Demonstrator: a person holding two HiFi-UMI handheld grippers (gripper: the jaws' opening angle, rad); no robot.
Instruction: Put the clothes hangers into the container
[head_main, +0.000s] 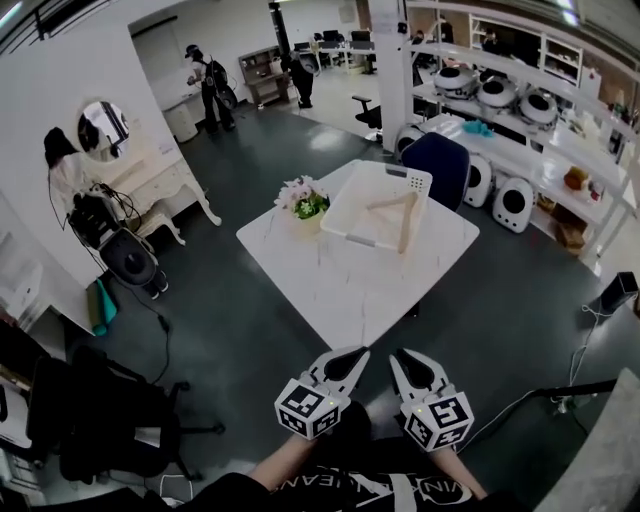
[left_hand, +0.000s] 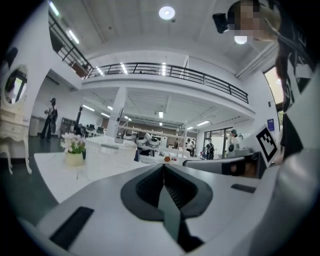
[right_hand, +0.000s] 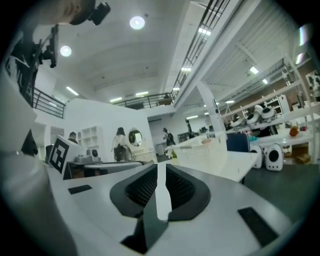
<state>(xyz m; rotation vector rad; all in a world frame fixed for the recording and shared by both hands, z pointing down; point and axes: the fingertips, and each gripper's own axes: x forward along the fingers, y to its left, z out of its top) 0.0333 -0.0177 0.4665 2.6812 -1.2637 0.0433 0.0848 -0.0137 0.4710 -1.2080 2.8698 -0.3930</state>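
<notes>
wooden hangers (head_main: 403, 215) lie in white container (head_main: 345, 207) by tabletop (head_main: 330, 290) far corner; flower pot (head_main: 305, 202) beside. left gripper (head_main: 356, 354), right gripper (head_main: 399, 356) hang off near corner, jaws pressed together, empty.

White square table (head_main: 350, 290): white container (head_main: 345, 205) on far half, potted flowers (head_main: 305, 200) just beside it.

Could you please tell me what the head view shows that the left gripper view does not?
Only the head view shows the wooden hanger lying inside the white container, seen from above. Only the left gripper view shows the balcony railing and ceiling light. Both show the white table, the flower pot and the shut left hand-held gripper.
</notes>
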